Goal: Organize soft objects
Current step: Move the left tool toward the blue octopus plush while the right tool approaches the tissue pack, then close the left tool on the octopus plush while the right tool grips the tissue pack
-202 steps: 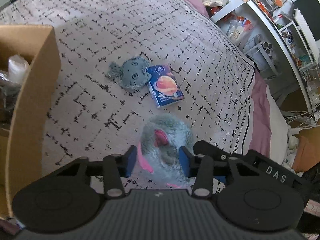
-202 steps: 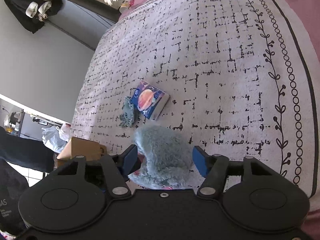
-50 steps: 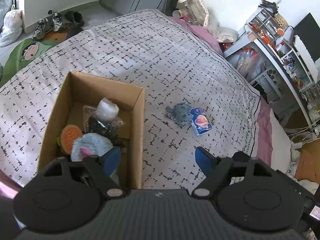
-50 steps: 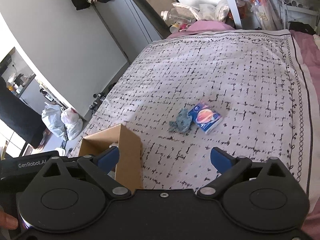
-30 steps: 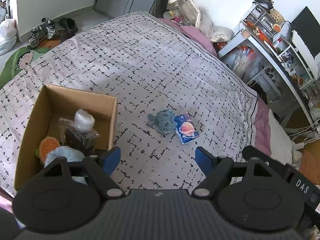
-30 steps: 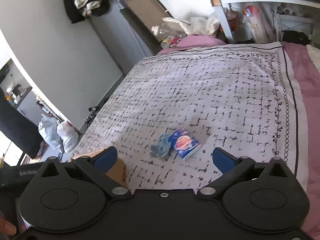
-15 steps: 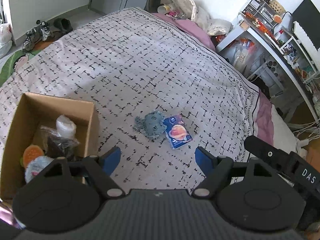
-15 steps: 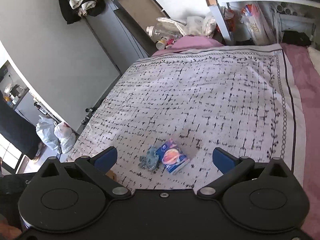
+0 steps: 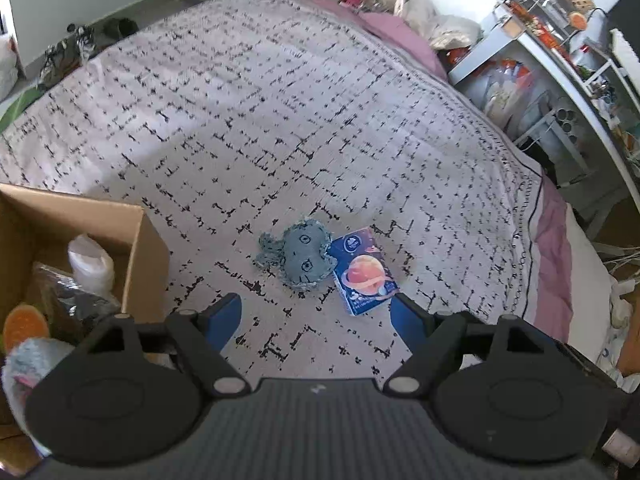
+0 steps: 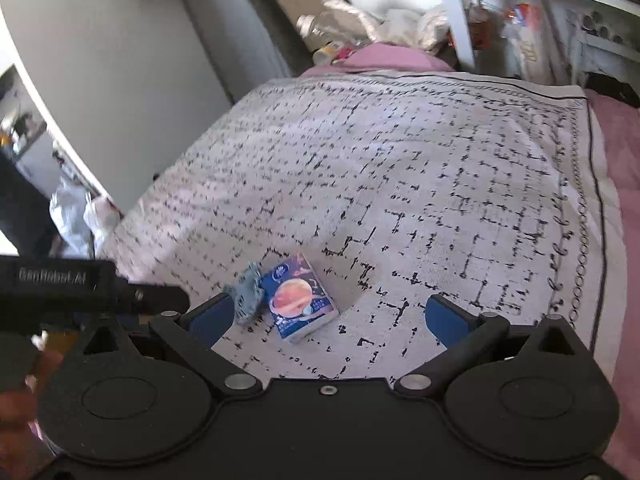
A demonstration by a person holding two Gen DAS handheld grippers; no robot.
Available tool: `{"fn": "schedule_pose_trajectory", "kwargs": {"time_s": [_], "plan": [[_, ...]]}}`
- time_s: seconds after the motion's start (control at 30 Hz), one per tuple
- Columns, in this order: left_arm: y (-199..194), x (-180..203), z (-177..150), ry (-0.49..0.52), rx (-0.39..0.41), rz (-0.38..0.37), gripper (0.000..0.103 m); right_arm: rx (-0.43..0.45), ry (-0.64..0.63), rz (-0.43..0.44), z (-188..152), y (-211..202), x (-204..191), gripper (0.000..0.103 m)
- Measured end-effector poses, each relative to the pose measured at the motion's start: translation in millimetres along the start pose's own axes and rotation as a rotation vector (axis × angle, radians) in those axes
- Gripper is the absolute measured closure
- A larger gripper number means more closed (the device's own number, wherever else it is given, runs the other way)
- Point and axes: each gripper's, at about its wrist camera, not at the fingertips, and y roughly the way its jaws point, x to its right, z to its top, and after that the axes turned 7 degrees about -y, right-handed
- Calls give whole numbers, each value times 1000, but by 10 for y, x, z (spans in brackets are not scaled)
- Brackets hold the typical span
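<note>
Cardboard box: far left in your left wrist view, on the patterned bedspread. It holds a furry grey-blue plush, an orange item, a dark wrapped packet and a white roll. Half a second ago more of the box showed; it now sits further left in frame.

Left gripper: your jaws spread wide, nothing between them, above the bedspread.

Grey-blue octopus plush: on the bedspread right of the box, touching the blue planet-print pack on its right. Both appear larger and nearer than before.

Right gripper: your jaws wide apart, empty. The octopus plush and pack lie just beyond the left fingertip, closer than half a second ago.
</note>
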Motion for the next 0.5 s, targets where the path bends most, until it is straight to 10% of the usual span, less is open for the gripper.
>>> {"fn": "schedule_pose_trajectory", "kwargs": {"time_s": [0.5], "plan": [[598,-139,237,-70,-31,16,23,-77,-143,8,-54,579,-200,8]]}}
